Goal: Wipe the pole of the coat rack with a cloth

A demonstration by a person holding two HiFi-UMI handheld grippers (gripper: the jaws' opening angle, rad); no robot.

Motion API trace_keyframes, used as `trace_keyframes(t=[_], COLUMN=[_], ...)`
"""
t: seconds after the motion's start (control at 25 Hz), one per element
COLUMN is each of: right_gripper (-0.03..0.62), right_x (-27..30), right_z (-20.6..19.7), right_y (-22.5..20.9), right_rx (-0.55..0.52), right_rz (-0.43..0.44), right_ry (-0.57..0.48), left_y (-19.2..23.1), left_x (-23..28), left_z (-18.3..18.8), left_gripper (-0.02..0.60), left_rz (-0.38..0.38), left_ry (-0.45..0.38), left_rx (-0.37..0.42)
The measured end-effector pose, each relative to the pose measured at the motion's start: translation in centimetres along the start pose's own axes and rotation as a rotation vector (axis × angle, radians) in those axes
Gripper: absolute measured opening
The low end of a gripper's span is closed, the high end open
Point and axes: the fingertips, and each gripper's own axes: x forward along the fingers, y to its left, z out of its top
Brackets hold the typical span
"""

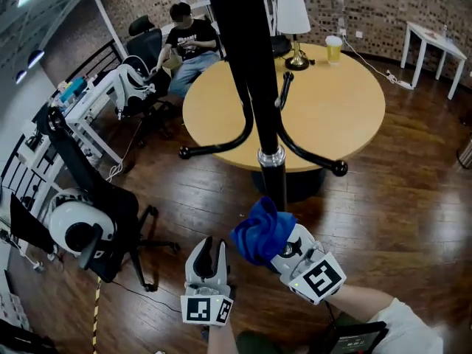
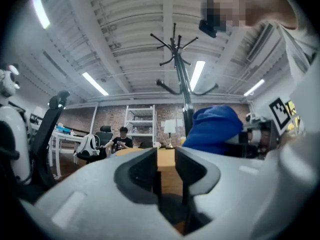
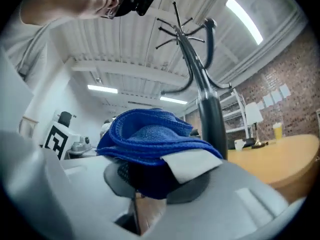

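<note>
Gripping a blue cloth (image 1: 259, 231), the right gripper (image 1: 274, 243) is clenched on it, the fabric bunched over the jaw tips, at 6 o'clock in the head view. Cloth sits just beside the coat rack's black pole (image 1: 273, 186), under the chrome collar (image 1: 271, 155); contact unclear. Left gripper (image 1: 211, 255) at 8 o'clock of the cloth, jaws narrowly apart, nothing between, off the pole. Round wooden table (image 1: 339, 116) at 12 o'clock behind the rack, lamp (image 1: 293, 17) and cup (image 1: 333, 48) on it. Seated person (image 1: 188, 46) at 11 o'clock.
</note>
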Motion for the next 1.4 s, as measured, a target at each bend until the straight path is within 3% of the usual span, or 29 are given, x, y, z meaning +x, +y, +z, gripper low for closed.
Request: trace_keyframes(t=[0.12, 0.36, 0.48, 0.76, 0.88, 1.08, 1.4], right_gripper=[0.092, 0.094, 0.095, 0.097, 0.097, 0.095, 0.095], right_x=[0.0, -2.9, -3.0, -7.0, -9.5, -13.4, -21.7], right_z=[10.8, 27.4, 35.0, 38.4, 40.9, 45.9, 48.4], right_y=[1.3, 3.6, 4.5, 11.2, 13.7, 17.4, 22.8], right_rx=[-0.012, -0.003, 0.047, 0.010, 0.010, -0.031, -0.034], right_rz=[-0.033, -0.070, -0.075, -0.172, -0.198, -0.197, -0.218], right_ry=[0.006, 0.090, 0.079, 0.061, 0.064, 0.041, 0.054], left_y=[-2.3, -7.6, -7.4, -7.1, -7.6, -11.4, -17.9], left_x=[-2.0, -3.5, -3.9, -10.2, -12.9, -17.2, -26.2], left_z=[12.5, 33.6, 40.8, 42.9, 44.8, 47.6, 49.1], left_gripper=[0.106, 0.106, 0.106, 0.106, 0.106, 0.106, 0.106], left_rz=[0.021, -0.084, -0.075, -0.160, -0.149, -0.192, -0.205], left_ry=[-0.032, -0.015, -0.034, -0.036, -0.027, -0.026, -0.033], left_rx=[-0.037, -0.014, 0.003, -0.001, 0.012, 0.011, -0.006])
